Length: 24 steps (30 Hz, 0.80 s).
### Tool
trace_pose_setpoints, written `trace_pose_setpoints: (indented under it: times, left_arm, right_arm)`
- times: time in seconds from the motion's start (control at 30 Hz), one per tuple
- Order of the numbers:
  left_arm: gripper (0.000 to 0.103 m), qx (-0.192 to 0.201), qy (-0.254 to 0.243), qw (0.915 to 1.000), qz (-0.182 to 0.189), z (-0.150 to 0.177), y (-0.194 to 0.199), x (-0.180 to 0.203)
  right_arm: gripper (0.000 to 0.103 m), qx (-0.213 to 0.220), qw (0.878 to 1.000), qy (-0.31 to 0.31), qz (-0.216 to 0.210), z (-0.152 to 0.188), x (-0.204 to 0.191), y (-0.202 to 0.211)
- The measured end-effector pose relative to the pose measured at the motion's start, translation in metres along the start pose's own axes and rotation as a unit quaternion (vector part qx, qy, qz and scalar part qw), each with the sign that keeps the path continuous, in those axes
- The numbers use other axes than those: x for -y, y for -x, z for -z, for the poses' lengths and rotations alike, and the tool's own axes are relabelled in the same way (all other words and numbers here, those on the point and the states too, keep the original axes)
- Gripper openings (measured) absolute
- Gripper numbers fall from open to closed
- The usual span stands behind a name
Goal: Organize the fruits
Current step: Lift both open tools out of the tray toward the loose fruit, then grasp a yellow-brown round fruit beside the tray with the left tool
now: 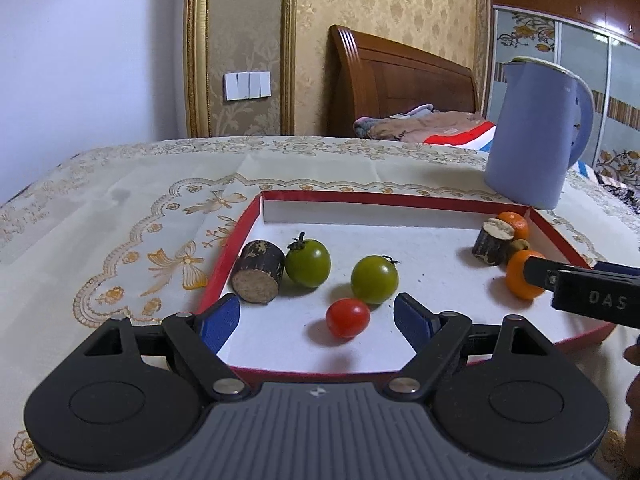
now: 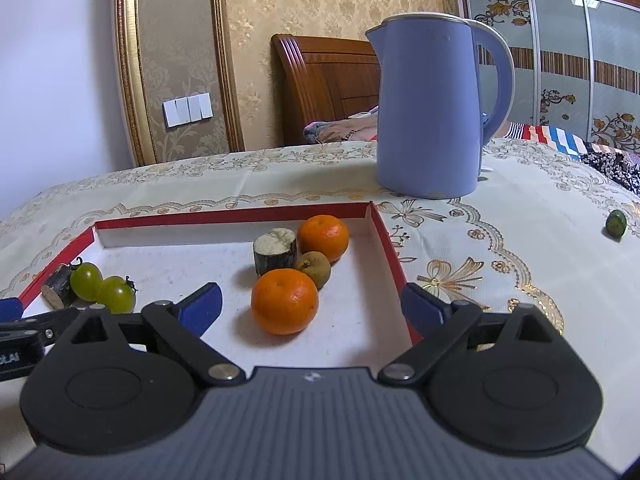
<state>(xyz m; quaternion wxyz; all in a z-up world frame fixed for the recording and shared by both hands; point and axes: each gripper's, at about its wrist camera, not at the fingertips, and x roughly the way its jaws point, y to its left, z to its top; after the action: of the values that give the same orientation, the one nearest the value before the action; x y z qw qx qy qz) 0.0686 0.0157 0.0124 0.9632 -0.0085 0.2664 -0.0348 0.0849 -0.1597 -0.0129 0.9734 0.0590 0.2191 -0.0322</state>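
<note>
Both tongs are spread wide and pinch nothing. My left tongs (image 1: 316, 314) hang low over the near part of the red-rimmed tray (image 1: 224, 258), and the small red tomato (image 1: 347, 317) lies on the tray floor just between the blue pads, which do not touch it. My right tongs (image 2: 312, 304) stand open over the other end of the tray, with the near orange (image 2: 285, 301) in front of the gap, and its right pad sits beyond the tray wall.

I judge the sorting well advanced. On the left side I see one cane piece (image 1: 258, 272) touching a green tomato (image 1: 308, 263), and the second green tomato (image 1: 375, 279) is near them, just behind the red one. On the right side the far orange (image 2: 323, 237), another cane piece (image 2: 275, 251), a small brown fruit (image 2: 313, 268) and the near orange make a close group. What is left, I think, is one small green fruit (image 2: 615, 224) that lies alone on the cloth of the surface (image 2: 500, 248), well apart from the tray, right of the blue kettle (image 2: 432, 112).

Hard to make out: I cannot name the brown fruit or the green one surely. In the left view my right tongs cover part of the near orange, and the near tray edge is hidden under both bodies.
</note>
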Motion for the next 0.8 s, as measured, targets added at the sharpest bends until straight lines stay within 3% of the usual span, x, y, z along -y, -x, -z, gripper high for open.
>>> trace_pose_setpoints:
  times: [0.33,0.53,0.67,0.8]
  left_arm:
    - [0.084,0.004,0.006,0.9992,0.04,0.01,0.021,-0.006]
    - [0.084,0.016,-0.051,0.9959,0.073,0.017,0.034,0.013]
    - [0.084,0.032,-0.081,0.9893,0.117,0.024,0.049,0.021]
    - [0.084,0.042,-0.094,0.9838,0.147,0.029,0.058,0.024]
  right_arm:
    - [0.096,0.002,1.0,-0.016,-0.017,0.005,0.007,0.013]
    - [0.097,0.004,1.0,-0.016,-0.019,0.005,0.007,0.016]
    - [0.103,0.011,1.0,-0.018,-0.008,0.004,0.008,0.018]
    - [0.103,0.017,1.0,-0.026,-0.002,0.004,0.011,0.019]
